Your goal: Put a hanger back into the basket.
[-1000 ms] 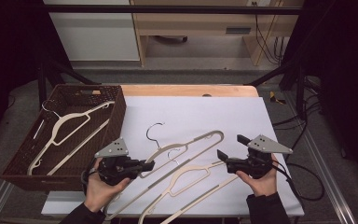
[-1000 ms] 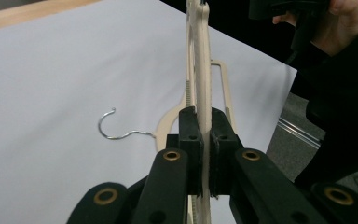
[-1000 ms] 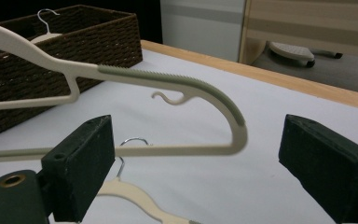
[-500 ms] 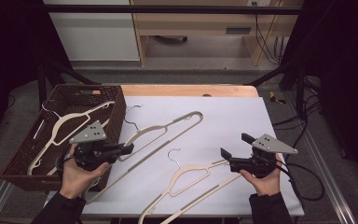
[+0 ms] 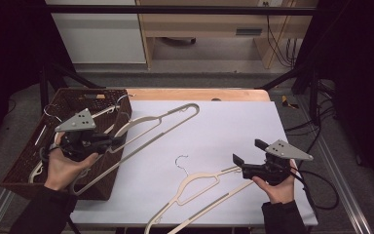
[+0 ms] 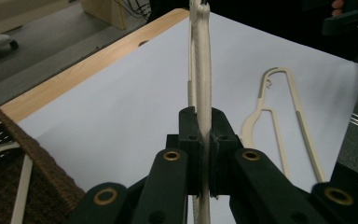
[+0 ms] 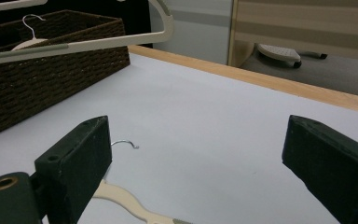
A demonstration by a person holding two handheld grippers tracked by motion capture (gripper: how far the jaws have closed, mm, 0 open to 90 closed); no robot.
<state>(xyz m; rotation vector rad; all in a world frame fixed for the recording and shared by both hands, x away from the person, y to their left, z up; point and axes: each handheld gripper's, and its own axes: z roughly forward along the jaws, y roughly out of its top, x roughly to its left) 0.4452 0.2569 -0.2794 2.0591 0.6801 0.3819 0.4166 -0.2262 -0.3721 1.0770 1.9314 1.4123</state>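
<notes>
The left gripper [image 5: 111, 141] is clamped on a cream hanger [image 5: 151, 127], its jaws pinching the thin bar so that the left gripper view shows the hanger [image 6: 201, 70] standing edge-on between the two black pads and running away over the white table cover [image 6: 121, 107]. In the high view this held hanger is lifted and stretches from the hand, over the near right corner of the brown wicker basket [image 5: 29, 161], out above the left part of the white table cover [image 5: 233, 126], its hook end pointing toward the far side. The basket sits at the left edge of the table and holds further cream hangers [image 5: 46, 131] with wire hooks. The right gripper [image 5: 246, 157] hovers at the near right of the table with its jaws spread wide and nothing between them. In the right gripper view, the two pads stand well apart over the white surface. A second cream hanger [image 5: 199, 187] lies flat on the cover just in front of the right gripper, its metal hook [image 5: 181, 161] toward the middle of the table; the right gripper view shows that hook [image 7: 126, 143] beside the left-hand pad. The wooden table edge [image 5: 195, 94] runs along the far side.
</notes>
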